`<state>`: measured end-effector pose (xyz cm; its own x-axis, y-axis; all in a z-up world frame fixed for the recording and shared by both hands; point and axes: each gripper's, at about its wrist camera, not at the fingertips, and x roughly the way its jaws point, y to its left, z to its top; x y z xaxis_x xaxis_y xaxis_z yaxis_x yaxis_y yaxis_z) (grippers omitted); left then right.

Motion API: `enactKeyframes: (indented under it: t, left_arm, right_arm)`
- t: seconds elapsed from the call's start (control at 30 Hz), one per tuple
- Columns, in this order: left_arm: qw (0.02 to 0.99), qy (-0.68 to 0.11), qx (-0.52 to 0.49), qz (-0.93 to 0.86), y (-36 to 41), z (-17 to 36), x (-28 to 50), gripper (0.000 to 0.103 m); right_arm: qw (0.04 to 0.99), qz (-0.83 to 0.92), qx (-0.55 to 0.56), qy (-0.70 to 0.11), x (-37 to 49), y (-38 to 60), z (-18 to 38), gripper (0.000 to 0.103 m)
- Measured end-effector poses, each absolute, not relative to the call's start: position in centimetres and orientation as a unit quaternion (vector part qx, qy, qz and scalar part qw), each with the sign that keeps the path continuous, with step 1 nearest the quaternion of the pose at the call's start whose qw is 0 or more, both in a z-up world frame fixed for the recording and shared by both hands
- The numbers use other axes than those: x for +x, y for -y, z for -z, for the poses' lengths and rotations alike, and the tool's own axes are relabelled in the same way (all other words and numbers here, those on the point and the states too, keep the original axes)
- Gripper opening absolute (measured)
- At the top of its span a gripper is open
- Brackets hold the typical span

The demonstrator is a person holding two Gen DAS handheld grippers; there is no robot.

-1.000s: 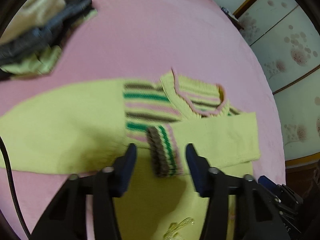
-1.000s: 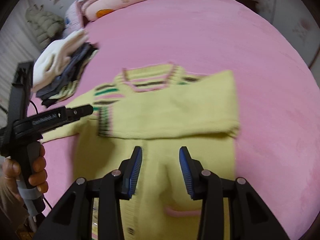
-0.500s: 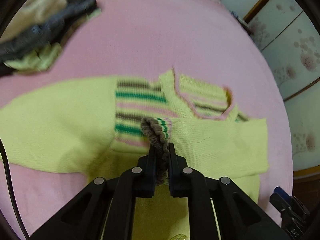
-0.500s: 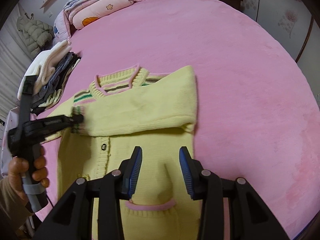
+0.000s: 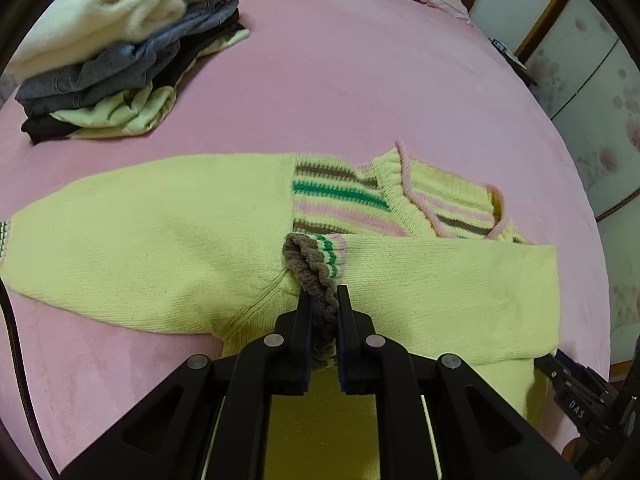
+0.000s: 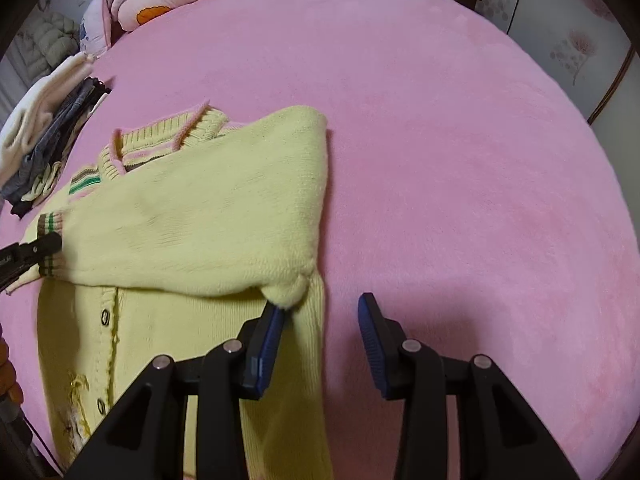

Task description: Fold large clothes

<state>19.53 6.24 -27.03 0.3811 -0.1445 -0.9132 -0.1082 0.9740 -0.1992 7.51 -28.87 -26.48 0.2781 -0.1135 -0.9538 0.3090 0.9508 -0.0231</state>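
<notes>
Left wrist view shows the left hand-held gripper (image 5: 323, 304) clamped on the striped cuff (image 5: 316, 260) of one sleeve (image 5: 448, 296), which lies folded across the chest of the yellow cardigan (image 5: 160, 240). The grip on the cuff looks meant to keep that sleeve flat or draw it straight while the other side is worked. The cardigan lies spread on the pink bed (image 5: 360, 80), collar away from the person, its other sleeve (image 5: 140, 224) stretched out sideways and not yet folded in.

In the right wrist view the right hand-held gripper (image 6: 322, 314) has its jaws apart, astride the cardigan's side edge just below the bulge where the folded sleeve turns at the shoulder; one pad touches or nearly touches the knit, the other stands over bare bed. Nothing is pinched. It seems placed to take that edge or tidy the fold.

Count: one cardigan, two sleeves (one folded, one open), two hand-held grippers, one stack of folded clothes (image 5: 120, 60) at the far corner of the bed with about four or five pieces, and bedding (image 6: 160, 0) piled at the head
</notes>
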Motion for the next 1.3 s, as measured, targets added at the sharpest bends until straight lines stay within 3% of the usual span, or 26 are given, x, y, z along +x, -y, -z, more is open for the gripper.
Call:
enactKeyframes:
  t: [0.5, 0.6, 0.87, 1.03, 1.3]
  left_arm:
    - [0.82, -0.559, -0.123, 0.015, -6.8, 26.8, 18.9, 0.008]
    - [0.822, -0.556, -0.124, 0.022, -6.9, 26.8, 18.8, 0.008]
    - [0.816, -0.567, -0.103, 0.032, -6.7, 27.6, 19.4, 0.014]
    - [0.821, -0.559, -0.111, 0.034, -9.0, 24.3, 18.0, 0.065]
    - [0.832, -0.534, -0.15, -0.03, -17.2, 18.3, 13.2, 0.073]
  right_arm:
    - [0.801, 0.119, 0.096, -0.578, 7.7, 28.3, 26.8, 0.032]
    - [0.807, 0.142, 0.102, -0.564, 8.1, 28.9, 26.6, 0.023]
    - [0.795, 0.167, 0.08, -0.578, 7.7, 28.5, 27.3, 0.023]
    - [0.787, 0.155, 0.069, -0.593, 7.1, 27.7, 25.1, 0.023]
    - [0.817, 0.098, 0.054, -0.565, 6.3, 22.2, 17.8, 0.024]
